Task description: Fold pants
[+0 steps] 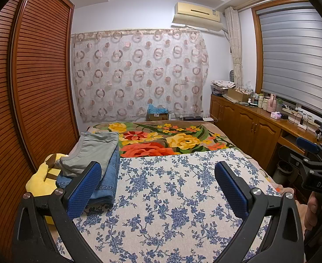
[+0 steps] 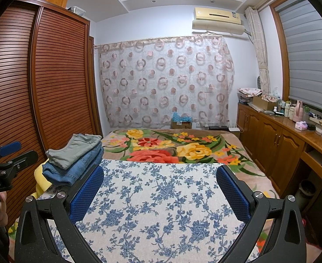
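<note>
Both grippers hover over the bed, jaws spread wide and holding nothing: the left gripper and the right gripper above the blue-flowered cloth. The folded pants lie stacked at the bed's left edge, grey pants atop blue jeans, long axis running toward the far wall. Only the left view shows the yellow plush toy clearly beside the stack.

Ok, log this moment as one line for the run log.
left tongs: open, empty | right tongs: open, empty | folded grey pants stacked on folded jeans, bed's left edge | blue-floral cloth: bare
</note>
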`<state>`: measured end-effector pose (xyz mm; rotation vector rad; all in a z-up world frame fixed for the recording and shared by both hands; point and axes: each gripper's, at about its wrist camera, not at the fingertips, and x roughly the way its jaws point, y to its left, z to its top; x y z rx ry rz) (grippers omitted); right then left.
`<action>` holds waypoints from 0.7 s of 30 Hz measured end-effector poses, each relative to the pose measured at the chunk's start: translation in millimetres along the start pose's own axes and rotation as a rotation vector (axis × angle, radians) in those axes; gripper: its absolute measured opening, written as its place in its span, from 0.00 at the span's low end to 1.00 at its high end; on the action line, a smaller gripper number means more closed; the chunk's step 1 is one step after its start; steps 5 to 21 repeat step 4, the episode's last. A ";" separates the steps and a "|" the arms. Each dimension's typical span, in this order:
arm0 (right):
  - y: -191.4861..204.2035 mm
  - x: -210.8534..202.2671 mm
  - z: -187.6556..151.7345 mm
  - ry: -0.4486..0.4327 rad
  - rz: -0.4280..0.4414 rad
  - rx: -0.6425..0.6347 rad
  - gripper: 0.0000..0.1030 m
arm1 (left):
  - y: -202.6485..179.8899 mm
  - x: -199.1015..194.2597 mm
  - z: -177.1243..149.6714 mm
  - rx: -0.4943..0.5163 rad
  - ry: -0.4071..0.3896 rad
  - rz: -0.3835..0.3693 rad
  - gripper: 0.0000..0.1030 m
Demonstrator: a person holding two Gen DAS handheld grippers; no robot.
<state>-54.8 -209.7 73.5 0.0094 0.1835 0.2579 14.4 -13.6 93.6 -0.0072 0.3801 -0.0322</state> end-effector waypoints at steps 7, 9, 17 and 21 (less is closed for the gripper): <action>-0.9 -0.1 -0.2 0.000 0.001 0.001 0.99 | 0.6 0.3 -0.4 0.000 0.000 0.000 1.00; -0.9 -0.1 -0.2 0.000 0.001 0.001 0.99 | 0.6 0.3 -0.4 0.000 0.000 0.000 1.00; -0.9 -0.1 -0.2 0.000 0.001 0.001 0.99 | 0.6 0.3 -0.4 0.000 0.000 0.000 1.00; -0.9 -0.1 -0.2 0.000 0.001 0.001 0.99 | 0.6 0.3 -0.4 0.000 0.000 0.000 1.00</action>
